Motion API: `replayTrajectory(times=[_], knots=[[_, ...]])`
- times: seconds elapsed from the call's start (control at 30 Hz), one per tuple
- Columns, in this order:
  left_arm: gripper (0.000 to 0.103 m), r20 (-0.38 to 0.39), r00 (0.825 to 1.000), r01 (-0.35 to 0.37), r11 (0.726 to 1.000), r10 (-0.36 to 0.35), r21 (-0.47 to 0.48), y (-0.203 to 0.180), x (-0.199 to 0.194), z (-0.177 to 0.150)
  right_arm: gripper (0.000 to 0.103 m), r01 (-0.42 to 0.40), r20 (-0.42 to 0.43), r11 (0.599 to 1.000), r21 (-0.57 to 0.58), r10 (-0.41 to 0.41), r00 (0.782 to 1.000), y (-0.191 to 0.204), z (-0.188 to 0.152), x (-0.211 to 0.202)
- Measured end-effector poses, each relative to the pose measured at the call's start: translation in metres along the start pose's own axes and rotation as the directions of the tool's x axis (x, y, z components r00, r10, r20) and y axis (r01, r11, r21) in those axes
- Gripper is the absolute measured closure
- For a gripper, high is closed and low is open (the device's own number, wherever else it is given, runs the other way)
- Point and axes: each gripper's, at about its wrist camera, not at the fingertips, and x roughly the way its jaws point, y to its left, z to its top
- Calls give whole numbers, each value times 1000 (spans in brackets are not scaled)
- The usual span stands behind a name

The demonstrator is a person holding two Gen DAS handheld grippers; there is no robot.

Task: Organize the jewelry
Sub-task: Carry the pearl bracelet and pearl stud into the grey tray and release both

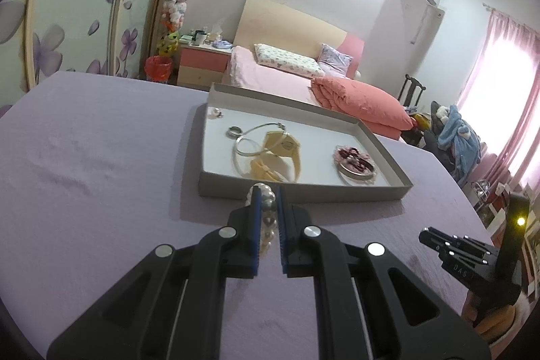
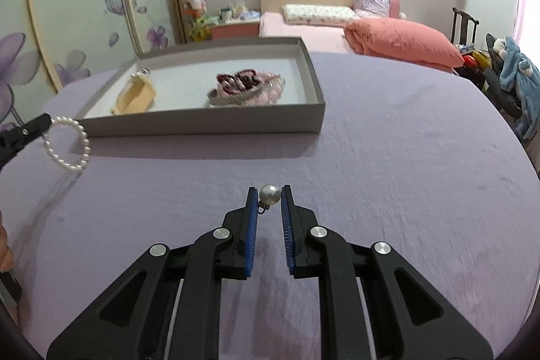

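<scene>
Left claw is clamped on a pearl bracelet, which hangs as an open loop from the tips in the right wrist view, above the lavender bench and just short of the near wall of the grey tray. From this claw the tray lies at twelve o'clock, its long axis running roughly nine to three across the line of the fingers, so I judge the left hand to be the nearer of the two and the coming move to be a short carry forward over that near wall. Inside the tray, from left to right, sit a small ring in the far corner at about eleven o'clock, a silver bangle looped over a yellow watch, and a pink beaded piece toward one o'clock. Right claw is closed on a single pearl earring, pinched at the very tips and held above the bench. From it the tray lies at about eleven o'clock and well apart, a longer reach than the left claw faces.
</scene>
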Motion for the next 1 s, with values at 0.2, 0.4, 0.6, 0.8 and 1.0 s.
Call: replayTrajectory(times=[0.2, 0.4, 0.6, 0.8, 1.0], knots=[[93, -2, 1000, 27, 999, -27, 30, -15, -16, -13, 88, -31, 59, 999, -15, 32, 998, 10, 3, -12], [93, 9, 999, 40, 997, -40, 60, -28, -36, -24, 88, -57, 112, 998, -16, 59, 992, 15, 5, -28], [93, 28, 999, 39, 995, -42, 91, -37, -54, -28, 88, -82, 166, 997, -15, 83, 983, 18, 10, -45], [93, 57, 997, 42, 993, -49, 114, -45, -69, -27, 88, -105, 233, 994, -26, 108, 967, 21, 12, -61], [93, 77, 995, 46, 990, -57, 132, -51, -81, -28, 88, -113, 267, 992, -50, 122, 956, 26, 11, -71]])
